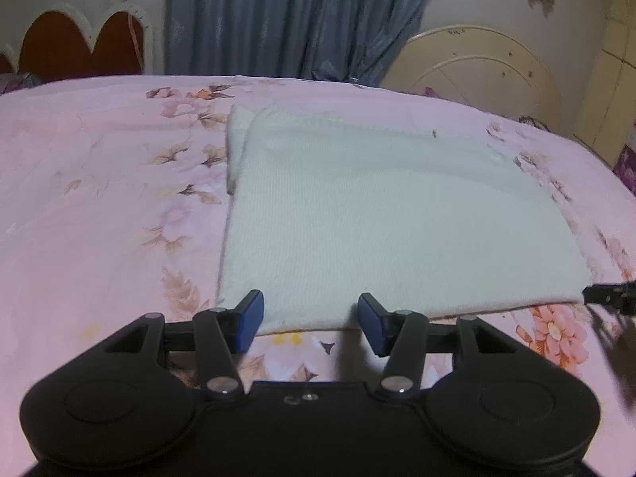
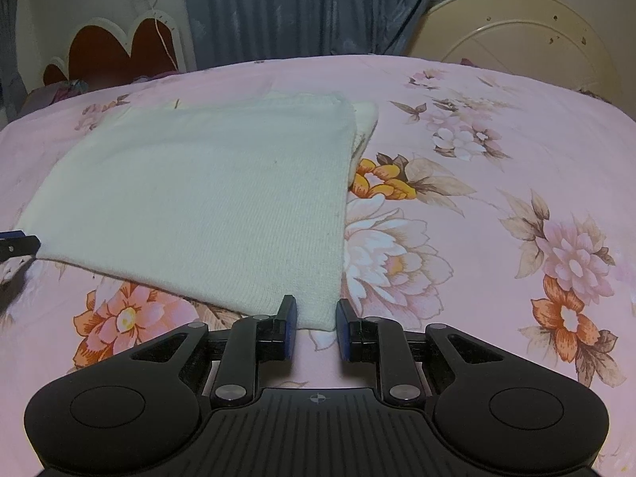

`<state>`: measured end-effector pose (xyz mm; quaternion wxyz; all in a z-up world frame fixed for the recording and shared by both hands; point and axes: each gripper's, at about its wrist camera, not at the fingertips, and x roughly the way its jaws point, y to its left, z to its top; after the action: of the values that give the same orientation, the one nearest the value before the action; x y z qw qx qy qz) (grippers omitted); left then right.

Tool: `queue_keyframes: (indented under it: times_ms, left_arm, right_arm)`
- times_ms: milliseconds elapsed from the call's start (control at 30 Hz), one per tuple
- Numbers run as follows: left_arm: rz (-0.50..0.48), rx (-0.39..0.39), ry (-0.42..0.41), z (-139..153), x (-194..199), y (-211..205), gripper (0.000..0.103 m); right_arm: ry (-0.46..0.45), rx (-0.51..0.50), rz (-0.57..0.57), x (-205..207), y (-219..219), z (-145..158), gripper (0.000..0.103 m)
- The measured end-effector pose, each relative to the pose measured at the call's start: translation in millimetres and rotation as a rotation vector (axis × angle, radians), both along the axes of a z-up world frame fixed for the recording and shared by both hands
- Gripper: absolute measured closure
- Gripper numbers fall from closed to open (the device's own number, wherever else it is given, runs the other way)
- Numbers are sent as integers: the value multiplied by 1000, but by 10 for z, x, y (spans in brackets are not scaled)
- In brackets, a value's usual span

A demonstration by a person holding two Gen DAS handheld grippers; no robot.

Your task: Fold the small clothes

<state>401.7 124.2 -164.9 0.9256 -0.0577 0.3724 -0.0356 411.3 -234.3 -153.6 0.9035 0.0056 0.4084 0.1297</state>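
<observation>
A folded white knit garment (image 1: 377, 214) lies flat on a bed with a pink floral sheet (image 1: 99, 183). In the left wrist view it fills the middle and right of the frame, and the left gripper (image 1: 310, 320) at bottom centre has its jaws standing apart, straddling the garment's near edge without pressing it. The right gripper's tip (image 1: 608, 298) shows at the right edge by the garment's near corner.

In the right wrist view the garment (image 2: 198, 198) sits left of centre, and large orange and pink flowers fill the right. The right gripper (image 2: 316, 326) has narrow jaws either side of the near corner, a gap visible each side. A blue curtain (image 2: 310, 8) hangs behind.
</observation>
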Motion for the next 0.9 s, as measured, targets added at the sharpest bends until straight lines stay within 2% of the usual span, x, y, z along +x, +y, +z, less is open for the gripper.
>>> queue_keyframes:
  times_ms: [67, 100, 133, 167, 200, 233, 267, 300, 333, 400, 433, 467, 567, 667, 767, 900]
  left_arm:
    - [34, -10, 7, 29, -80, 44, 48]
    - [59, -6, 17, 37, -122, 56, 37]
    - [94, 4, 30, 39, -174, 66, 31]
    - [115, -6, 28, 43, -239, 83, 31]
    - [125, -31, 27, 49, -300, 102, 33]
    - [138, -61, 24, 56, -362, 117, 35]
    - [149, -94, 20, 61, -412, 126, 40]
    - [153, -127, 18, 59, -443, 125, 47]
    - [158, -159, 16, 51, -455, 120, 49]
    - [192, -233, 8, 26, -443, 128, 52]
    - [221, -292, 7, -3, -426, 155, 52]
    - [259, -356, 10, -45, -403, 188, 52]
    - [336, -513, 1, -138, -316, 260, 52]
    - [388, -613, -20, -232, -216, 299, 52]
    - [419, -653, -45, -291, -134, 307, 52]
    - [443, -661, -72, -328, -16, 299, 54]
  right_arm:
    - [4, -2, 4, 14, -3, 2, 83]
    - [6, 0, 7, 19, -8, 5, 83]
    - [10, 7, 10, 24, -23, 9, 83]
    - [20, 22, 7, 30, -52, 16, 79]
    - [33, 35, -8, 32, -82, 30, 72]
    - [41, 35, -30, 21, -99, 51, 44]
    - [20, 37, -44, -43, -110, 81, 31]
    - [-1, 55, -36, -103, -119, 106, 31]
    - [-14, 73, -33, -159, -121, 132, 33]
    - [-28, 119, -18, -254, -109, 179, 63]
    - [-31, 133, -18, -282, -89, 199, 86]
    - [-35, 144, -18, -300, -69, 224, 97]
    - [-35, 172, -6, -293, -2, 313, 98]
    - [-33, 166, 17, -248, 88, 381, 98]
    - [-24, 181, 30, -146, 176, 415, 98]
    - [-19, 197, 41, 9, 325, 434, 98]
